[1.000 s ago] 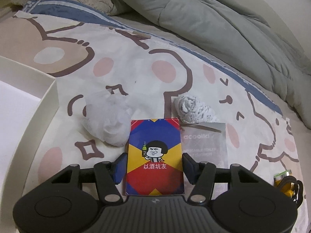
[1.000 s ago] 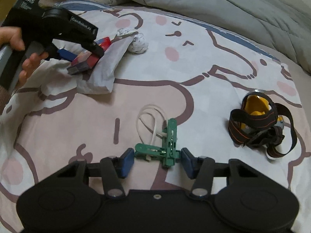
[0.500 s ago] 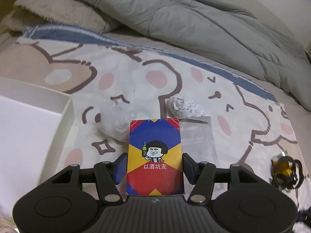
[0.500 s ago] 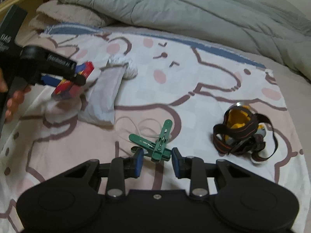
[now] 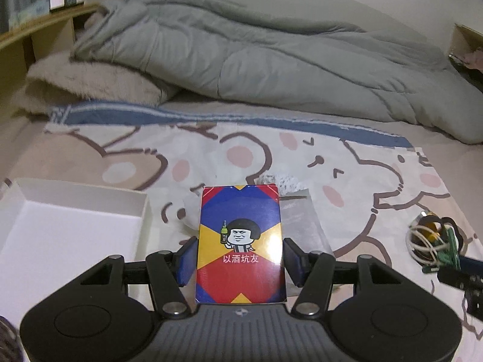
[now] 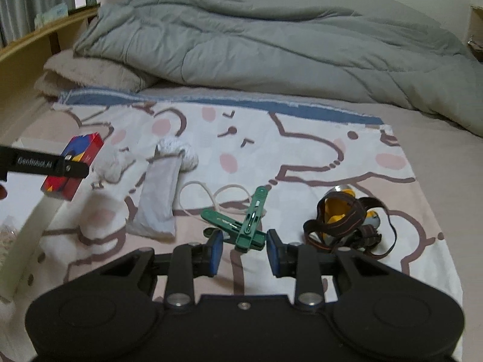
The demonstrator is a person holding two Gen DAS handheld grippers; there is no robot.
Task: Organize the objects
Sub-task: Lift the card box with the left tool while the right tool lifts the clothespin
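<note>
- Left gripper (image 5: pixel 240 261), in its own wrist view, was clamped on a card box (image 5: pixel 240 242) printed with a cartoon face, a pad pressing each long side; the box stood lengthwise along the fingers, its far end pointing away from the camera.
- White open box (image 5: pixel 72 226), the likely destination, lay to the left of the card box and lower, its near corner just beside the left finger; by my reading the coming move would be a sideways carry to the left over that rim.
- Beyond the card box, a grey flat packet (image 5: pixel 302 220) and a white crumpled wad (image 5: pixel 279 179) rested on the cartoon-print sheet (image 5: pixel 362 163), partly hidden behind it.
- Far right of the card box, the other gripper's tip held green clips (image 5: pixel 449 247) aloft in front of a headlamp.
- Right gripper (image 6: pixel 244 252), in its wrist view, was partly closed on the crossed green clips (image 6: pixel 247 226), gripping their near end; a white cord (image 6: pixel 211 193) trailed from them toward the sheet.
- Right of the clips, the headlamp (image 6: pixel 344 226) with its dark strap lay on the sheet.
- Left of the clips, the grey packet (image 6: pixel 160 199) lay lengthwise away from the camera; further left the card box (image 6: pixel 74 166) hung above the white box's wall (image 6: pixel 33 229).
- Judging by that, the left hand was the nearer to the white box.
</note>
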